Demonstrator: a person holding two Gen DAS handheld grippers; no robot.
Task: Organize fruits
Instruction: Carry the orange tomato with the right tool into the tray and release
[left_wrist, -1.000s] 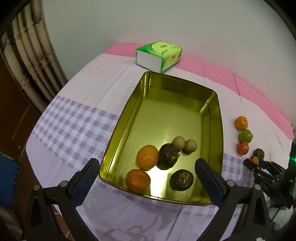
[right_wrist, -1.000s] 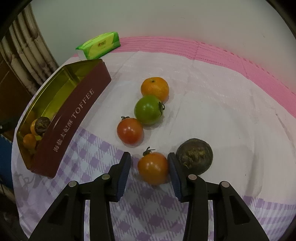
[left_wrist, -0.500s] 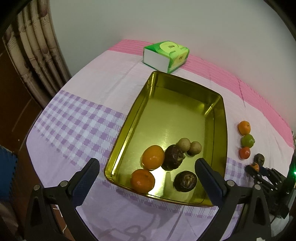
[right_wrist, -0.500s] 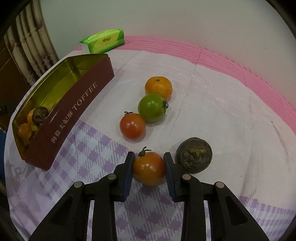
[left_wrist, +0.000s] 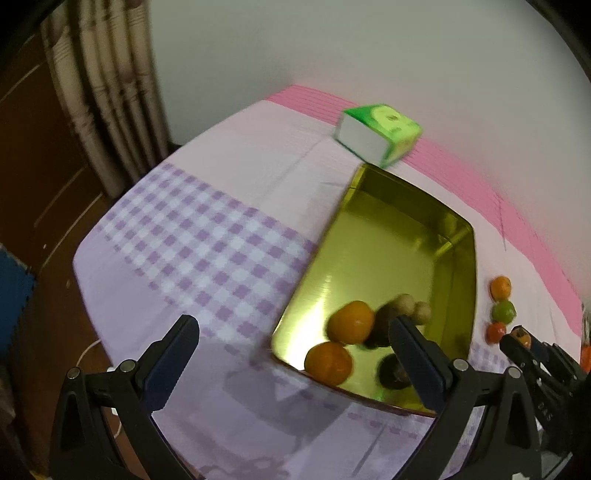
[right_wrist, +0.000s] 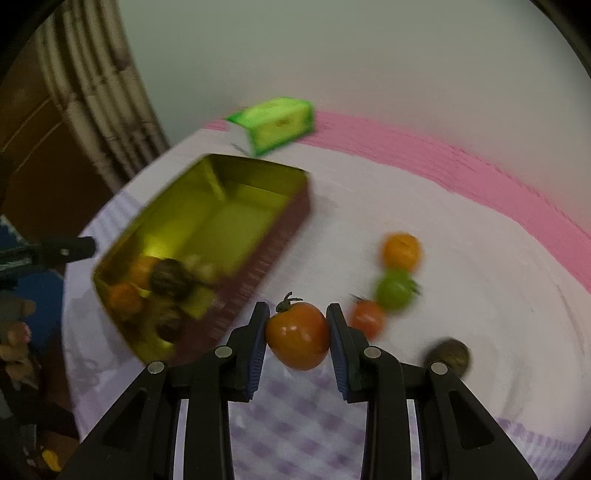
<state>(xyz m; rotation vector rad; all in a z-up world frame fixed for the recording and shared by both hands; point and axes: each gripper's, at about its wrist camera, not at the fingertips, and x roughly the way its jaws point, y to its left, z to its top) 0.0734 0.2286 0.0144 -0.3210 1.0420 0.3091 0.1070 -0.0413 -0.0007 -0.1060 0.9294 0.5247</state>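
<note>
Orange tomato sits pinched between the right tongs, seemingly lifted off the worktop beside the tin; left tongs gape wide, holding nothing.

My right gripper has two matte black plastic arms with triangular cut-outs, each studded with round silver screws, and flat fingers faced with ribbed dark blue pads. My left gripper is built the same way: black angular arms, silver screw heads at the joints, and long dark blue pads on the fingers. At the left edge of the right wrist view, bare skin of my hand shows, blurred.
</note>
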